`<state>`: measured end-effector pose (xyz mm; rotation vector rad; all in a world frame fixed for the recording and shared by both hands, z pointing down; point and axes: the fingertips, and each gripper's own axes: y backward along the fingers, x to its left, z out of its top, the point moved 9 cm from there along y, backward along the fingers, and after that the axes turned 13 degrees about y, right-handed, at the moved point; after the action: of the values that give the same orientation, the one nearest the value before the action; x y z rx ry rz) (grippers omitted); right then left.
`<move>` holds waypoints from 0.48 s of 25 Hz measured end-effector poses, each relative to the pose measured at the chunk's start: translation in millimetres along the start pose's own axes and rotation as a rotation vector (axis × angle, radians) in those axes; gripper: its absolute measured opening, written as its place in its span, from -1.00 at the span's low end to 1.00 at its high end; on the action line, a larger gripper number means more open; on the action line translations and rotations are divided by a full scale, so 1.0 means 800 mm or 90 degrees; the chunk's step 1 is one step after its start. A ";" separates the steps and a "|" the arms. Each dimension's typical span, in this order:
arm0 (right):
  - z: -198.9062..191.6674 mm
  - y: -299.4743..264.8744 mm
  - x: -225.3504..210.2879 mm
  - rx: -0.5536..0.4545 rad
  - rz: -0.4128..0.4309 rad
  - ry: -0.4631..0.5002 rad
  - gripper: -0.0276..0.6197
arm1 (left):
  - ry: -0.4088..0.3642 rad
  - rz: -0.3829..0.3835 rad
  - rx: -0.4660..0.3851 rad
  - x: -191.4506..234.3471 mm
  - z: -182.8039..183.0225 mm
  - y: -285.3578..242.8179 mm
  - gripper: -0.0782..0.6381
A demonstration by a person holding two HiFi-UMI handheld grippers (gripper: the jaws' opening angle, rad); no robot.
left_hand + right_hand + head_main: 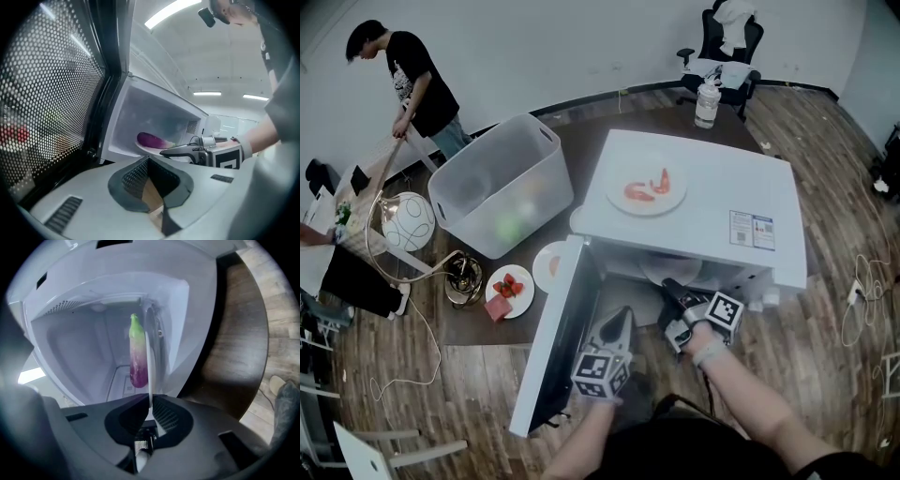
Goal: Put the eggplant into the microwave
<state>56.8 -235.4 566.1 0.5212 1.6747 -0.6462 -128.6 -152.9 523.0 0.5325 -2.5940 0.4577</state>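
Currently eggplant [137,357] (purple, paling to green stem) on plate [150,394], 12 o'clock from right gripper [150,408] pinching its rim; left gripper [151,174] closed, empty.

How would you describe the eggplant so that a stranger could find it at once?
Find the white microwave on the dark table, its door standing open. Inside, on a white plate, lies the eggplant: purple with a green stem end, unlike the orange shrimps on top.
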 end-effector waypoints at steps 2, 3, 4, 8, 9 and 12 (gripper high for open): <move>0.002 -0.001 -0.001 -0.003 -0.002 -0.002 -0.85 | 0.000 0.001 0.002 0.002 0.000 -0.002 -0.78; 0.003 -0.002 -0.002 -0.004 -0.002 -0.003 -0.85 | 0.000 0.001 0.003 0.003 0.000 -0.003 -0.78; 0.004 -0.003 -0.003 -0.004 -0.001 -0.004 -0.85 | -0.001 0.001 0.003 0.004 0.001 -0.004 -0.78; 0.004 -0.008 -0.003 0.000 0.000 -0.010 -0.85 | -0.001 -0.001 0.004 0.005 0.003 -0.008 -0.78; 0.003 -0.009 -0.003 0.001 0.002 -0.013 -0.85 | 0.000 -0.001 0.004 0.005 0.004 -0.008 -0.78; 0.001 -0.011 -0.002 0.002 0.006 -0.022 -0.85 | 0.001 0.001 0.005 0.006 0.004 -0.009 -0.78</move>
<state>51.9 -242.9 568.9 0.5174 1.6379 -0.6480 -130.5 -161.8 523.8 0.5336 -2.5922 0.4683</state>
